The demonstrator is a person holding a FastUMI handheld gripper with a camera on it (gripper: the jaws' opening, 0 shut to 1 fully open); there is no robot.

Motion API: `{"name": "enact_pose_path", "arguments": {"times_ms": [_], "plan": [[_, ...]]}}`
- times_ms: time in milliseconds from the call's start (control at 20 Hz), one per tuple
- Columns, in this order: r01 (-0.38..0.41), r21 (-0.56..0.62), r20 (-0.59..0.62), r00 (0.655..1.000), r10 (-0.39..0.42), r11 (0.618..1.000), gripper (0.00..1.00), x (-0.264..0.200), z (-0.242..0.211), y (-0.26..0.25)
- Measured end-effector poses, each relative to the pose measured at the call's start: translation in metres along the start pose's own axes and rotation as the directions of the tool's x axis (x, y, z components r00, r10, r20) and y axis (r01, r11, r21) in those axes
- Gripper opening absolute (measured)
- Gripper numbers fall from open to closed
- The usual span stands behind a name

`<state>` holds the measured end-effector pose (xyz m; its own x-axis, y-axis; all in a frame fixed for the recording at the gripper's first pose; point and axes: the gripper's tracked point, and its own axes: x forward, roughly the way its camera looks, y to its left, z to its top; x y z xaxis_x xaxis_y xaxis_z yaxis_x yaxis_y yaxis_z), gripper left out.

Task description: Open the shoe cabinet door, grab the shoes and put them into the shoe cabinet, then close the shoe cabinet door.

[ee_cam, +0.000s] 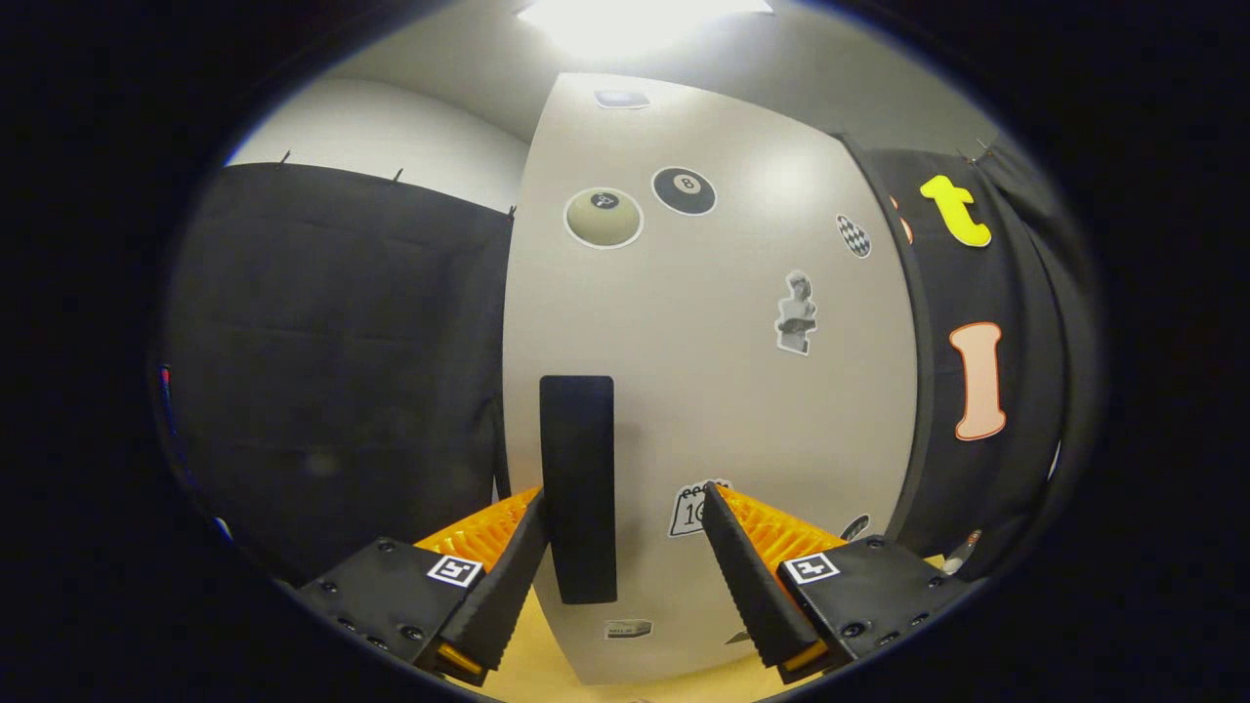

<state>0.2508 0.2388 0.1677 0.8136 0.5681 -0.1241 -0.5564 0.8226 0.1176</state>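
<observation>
Black handle (pixel 578 488) on the closed shoe cabinet door (pixel 723 391) sits between your gripper's (pixel 623 522) spread fingers, nearer the left one; rigid, probably light-swinging, so pinch mid-handle.

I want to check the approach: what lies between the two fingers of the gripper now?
In the gripper view, the open gripper frames the cabinet door; its black handle stands by the left finger, and a calendar sticker by the right.
</observation>
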Motion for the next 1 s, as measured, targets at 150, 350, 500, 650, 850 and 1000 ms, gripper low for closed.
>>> {"name": "enact_pose_path", "arguments": {"times_ms": [150, 350, 500, 650, 850, 1000], "plan": [[0.012, 0.012, 0.009, 1.0, -0.012, 1.0, 0.97, 0.001, 0.005, 0.006], [0.121, -0.039, 0.054, 0.991, -0.119, 0.992, 0.96, -0.038, 0.02, -0.028], [0.237, -0.062, 0.083, 0.969, -0.232, 0.969, 0.97, -0.083, 0.031, -0.075], [0.353, -0.05, 0.091, 0.933, -0.348, 0.934, 0.96, -0.134, 0.036, -0.126], [0.497, -0.037, 0.104, 0.865, -0.491, 0.867, 0.96, -0.203, 0.037, -0.186], [0.577, -0.045, 0.1, 0.815, -0.571, 0.815, 0.96, -0.244, 0.03, -0.219]]}}
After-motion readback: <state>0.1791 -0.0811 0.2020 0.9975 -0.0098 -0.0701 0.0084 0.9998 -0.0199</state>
